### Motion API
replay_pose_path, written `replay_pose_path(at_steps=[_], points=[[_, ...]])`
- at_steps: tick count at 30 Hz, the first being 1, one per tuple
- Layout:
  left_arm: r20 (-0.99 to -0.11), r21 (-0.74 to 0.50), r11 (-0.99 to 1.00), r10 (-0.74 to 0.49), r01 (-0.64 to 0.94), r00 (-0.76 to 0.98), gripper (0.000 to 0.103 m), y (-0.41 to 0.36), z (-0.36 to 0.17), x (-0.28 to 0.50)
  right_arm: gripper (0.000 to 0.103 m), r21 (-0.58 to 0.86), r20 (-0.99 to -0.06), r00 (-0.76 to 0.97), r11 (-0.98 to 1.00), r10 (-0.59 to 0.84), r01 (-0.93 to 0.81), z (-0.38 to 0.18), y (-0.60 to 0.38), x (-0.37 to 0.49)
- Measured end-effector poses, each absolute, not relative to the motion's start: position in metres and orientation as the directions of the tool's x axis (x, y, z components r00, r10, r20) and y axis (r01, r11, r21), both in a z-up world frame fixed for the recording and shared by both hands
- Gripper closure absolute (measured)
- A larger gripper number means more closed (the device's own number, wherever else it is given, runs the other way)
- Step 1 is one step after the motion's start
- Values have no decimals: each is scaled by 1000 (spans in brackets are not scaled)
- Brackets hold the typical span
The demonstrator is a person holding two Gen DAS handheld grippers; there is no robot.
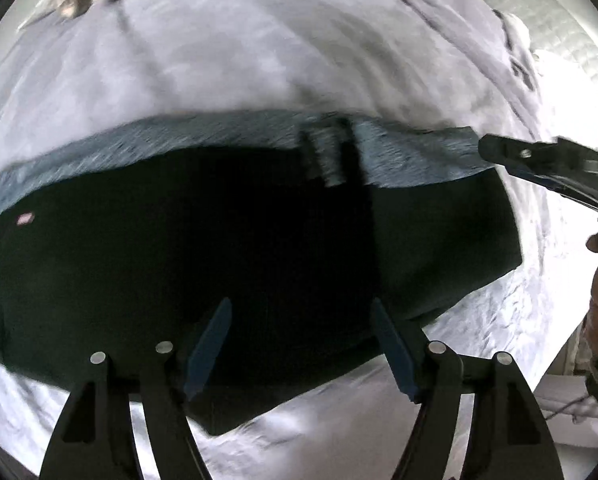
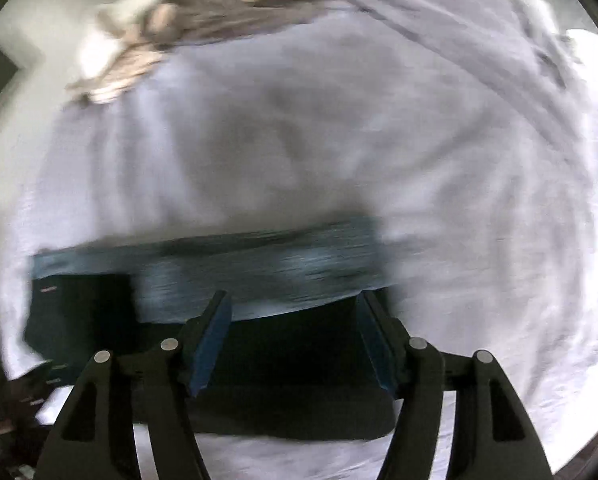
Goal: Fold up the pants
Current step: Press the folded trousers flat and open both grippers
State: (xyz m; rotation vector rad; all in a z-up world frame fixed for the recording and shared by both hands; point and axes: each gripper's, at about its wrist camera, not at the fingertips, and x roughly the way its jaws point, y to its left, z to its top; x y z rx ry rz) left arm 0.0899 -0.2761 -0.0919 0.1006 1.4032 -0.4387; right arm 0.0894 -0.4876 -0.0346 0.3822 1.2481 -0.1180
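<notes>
Both grippers hang over the bed, the left gripper (image 1: 301, 312) and right gripper (image 2: 295, 304) each with jaws apart, gripping nothing. Beneath them the dark pants (image 1: 219, 240) lie folded on the pale sheet (image 1: 227, 72), a rumpled blanket (image 2: 203, 4) beyond.

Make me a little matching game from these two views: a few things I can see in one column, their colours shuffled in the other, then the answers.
Things:
1. pants
2. bed sheet
3. blanket
4. left gripper pads

Colours:
A. white
B. blue
C. dark, with a grey-blue band on the far edge
D. pale lilac-grey

Pairs: 1-C, 2-A, 3-D, 4-B
</notes>
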Motion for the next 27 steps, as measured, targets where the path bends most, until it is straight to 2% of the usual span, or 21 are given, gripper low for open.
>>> replay_pose_path(at_steps=[2, 4, 7, 8, 9, 10, 12, 14, 18, 19, 22, 24, 26, 27], points=[[-972, -170, 929, -214, 329, 101, 29, -265, -94, 89, 35, 280, -932, 300, 928, 202, 245, -40, -458, 101], [-976, -151, 939, -192, 309, 106, 29, -250, -93, 86, 35, 266, -939, 278, 942, 204, 206, -48, -431, 113], [-976, -137, 946, -179, 294, 122, 29, -229, -90, 80, 35, 180, -964, 225, 972, 142, 155, -69, -395, 132], [-977, -132, 947, -174, 291, 124, 29, -223, -90, 78, 37, 69, -981, 186, 990, 45, 124, -81, -381, 138], [-978, -130, 949, -171, 286, 122, 29, -218, -90, 77, 55, 6, -986, 168, 994, -12, 107, -87, -371, 141], [-979, -128, 952, -166, 278, 117, 29, -211, -91, 76, 64, -14, -986, 163, 996, -28, 87, -94, -365, 142], [-980, -130, 956, -164, 262, 111, 29, -202, -90, 74, 80, 34, -988, 156, 992, 14, 123, -94, -365, 142], [-977, -136, 958, -171, 252, 124, 29, -196, -87, 71, 93, 155, -977, 174, 973, 125, 172, -88, -371, 141], [-984, -110, 965, -139, 240, 107, 29, -188, -91, 72, 93, 114, -987, 132, 981, 94, 157, -99, -364, 149], [-984, -107, 965, -137, 240, 111, 29, -188, -90, 72, 89, 122, -986, 133, 979, 100, 165, -97, -363, 150], [-983, -86, 963, -123, 255, 135, 29, -186, -84, 71, 83, 236, -963, 181, 951, 201, 201, -75, -378, 139], [-984, -68, 961, -109, 267, 143, 29, -184, -82, 70, 64, 277, -948, 223, 933, 227, 229, -57, -397, 120], [-984, -55, 961, -98, 272, 148, 29, -183, -81, 71, 54, 259, -950, 246, 929, 194, 266, -48, -412, 107], [-985, -51, 961, -94, 273, 147, 29, -183, -82, 71, 54, 253, -952, 245, 925, 185, 283, -49, -421, 102]])
